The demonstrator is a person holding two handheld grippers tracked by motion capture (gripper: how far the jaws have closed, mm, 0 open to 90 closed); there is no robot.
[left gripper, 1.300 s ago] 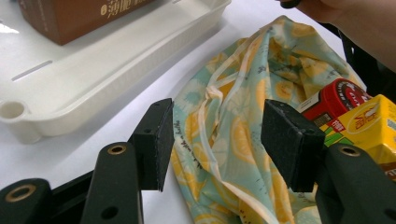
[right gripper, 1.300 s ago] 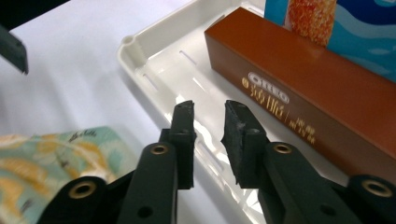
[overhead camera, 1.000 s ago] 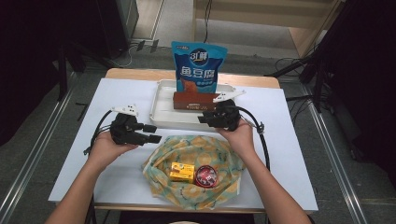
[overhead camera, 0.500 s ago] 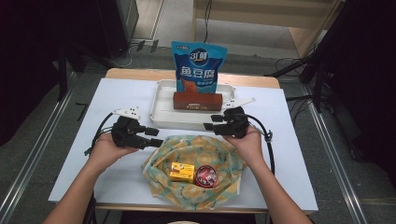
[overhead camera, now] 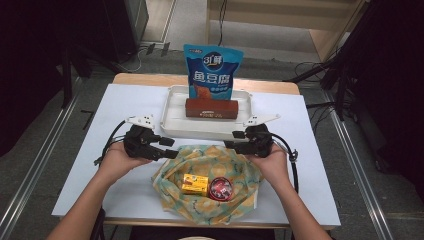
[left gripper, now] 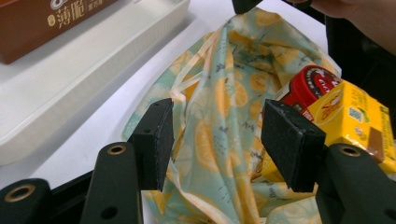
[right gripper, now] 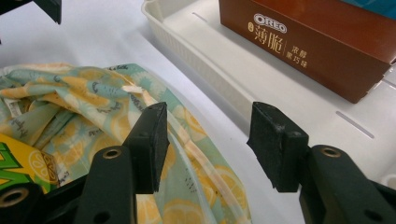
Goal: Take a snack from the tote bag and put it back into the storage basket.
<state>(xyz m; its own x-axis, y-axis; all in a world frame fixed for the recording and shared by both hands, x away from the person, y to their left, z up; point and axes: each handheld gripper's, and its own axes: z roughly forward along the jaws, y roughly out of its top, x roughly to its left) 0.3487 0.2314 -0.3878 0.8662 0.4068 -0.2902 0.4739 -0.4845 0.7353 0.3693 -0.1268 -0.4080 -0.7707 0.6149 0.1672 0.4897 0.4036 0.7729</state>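
Two grippers, left (overhead camera: 172,148) and right (overhead camera: 229,145), both spread, nothing pinched | lemon-print cloth bag (overhead camera: 232,162), frame centre: soft, light, floppy | grasp at upper rim edges.

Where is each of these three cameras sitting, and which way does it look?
High view: above the person's side, looking forward and down on the table; forearms and both hands show.
Left gripper view: rides the left tool, looking along its open black jaws at the lemon-print bag.
Right gripper view: rides the right tool, jaws open, facing the bag's edge and the white tray.
Shared: bag, tray, brown Oreo box.
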